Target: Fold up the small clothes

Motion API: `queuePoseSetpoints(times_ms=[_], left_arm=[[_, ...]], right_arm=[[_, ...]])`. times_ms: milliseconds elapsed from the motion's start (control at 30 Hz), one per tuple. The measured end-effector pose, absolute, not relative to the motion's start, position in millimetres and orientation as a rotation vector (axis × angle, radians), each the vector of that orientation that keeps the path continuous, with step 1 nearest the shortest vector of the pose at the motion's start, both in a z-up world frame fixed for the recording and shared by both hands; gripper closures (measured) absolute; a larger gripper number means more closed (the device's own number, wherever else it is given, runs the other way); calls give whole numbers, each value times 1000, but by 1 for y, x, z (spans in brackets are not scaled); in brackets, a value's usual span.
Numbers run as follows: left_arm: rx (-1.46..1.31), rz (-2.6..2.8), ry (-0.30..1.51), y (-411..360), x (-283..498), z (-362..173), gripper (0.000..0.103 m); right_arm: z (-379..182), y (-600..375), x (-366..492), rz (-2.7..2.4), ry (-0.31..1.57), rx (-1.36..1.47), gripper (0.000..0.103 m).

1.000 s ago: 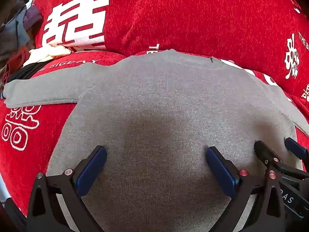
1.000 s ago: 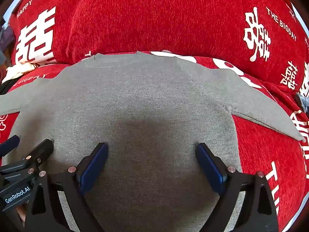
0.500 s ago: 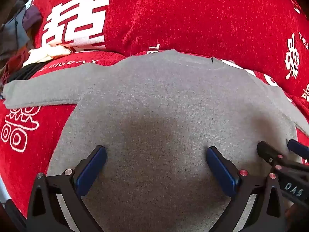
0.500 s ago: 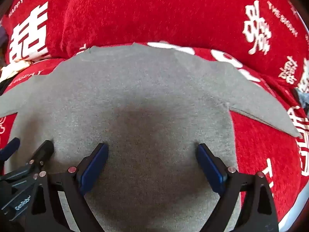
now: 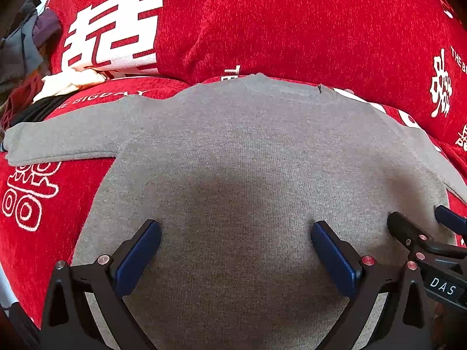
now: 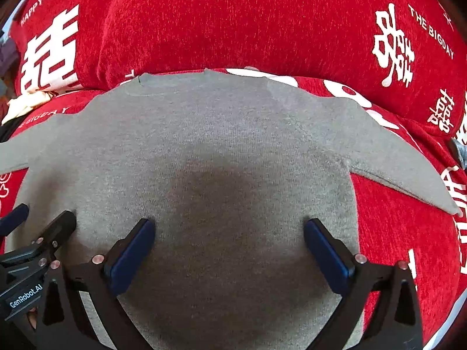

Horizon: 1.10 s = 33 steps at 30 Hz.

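Grey sweater hem cut off below, both claws spread wide

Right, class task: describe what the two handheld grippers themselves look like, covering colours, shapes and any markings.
Both the left gripper and right gripper are black, angular frames with triangular cut-outs, each ending in two flat dark-blue finger pads and studded with small silver and reddish rivets. White lettering shows on the bodies: "GenRobot.AI" on the left, "DAS" on the right. No cables or sleeves show.

Left gripper and right gripper side by side, jaws wide apart.
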State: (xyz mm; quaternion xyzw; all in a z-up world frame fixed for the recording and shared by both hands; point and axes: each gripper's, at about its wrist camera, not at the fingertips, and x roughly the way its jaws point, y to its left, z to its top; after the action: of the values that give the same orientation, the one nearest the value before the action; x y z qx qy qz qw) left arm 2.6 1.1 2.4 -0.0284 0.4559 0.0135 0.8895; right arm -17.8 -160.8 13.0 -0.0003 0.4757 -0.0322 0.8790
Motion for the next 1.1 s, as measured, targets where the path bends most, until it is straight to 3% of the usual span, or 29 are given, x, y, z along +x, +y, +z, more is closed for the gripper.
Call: queuePoseSetpoints(times_ms=[1100], left_arm=[[-71,114,970,-1,-3,3,0]], right_arm=[[11,-163,-24,-33,937,-7,1]])
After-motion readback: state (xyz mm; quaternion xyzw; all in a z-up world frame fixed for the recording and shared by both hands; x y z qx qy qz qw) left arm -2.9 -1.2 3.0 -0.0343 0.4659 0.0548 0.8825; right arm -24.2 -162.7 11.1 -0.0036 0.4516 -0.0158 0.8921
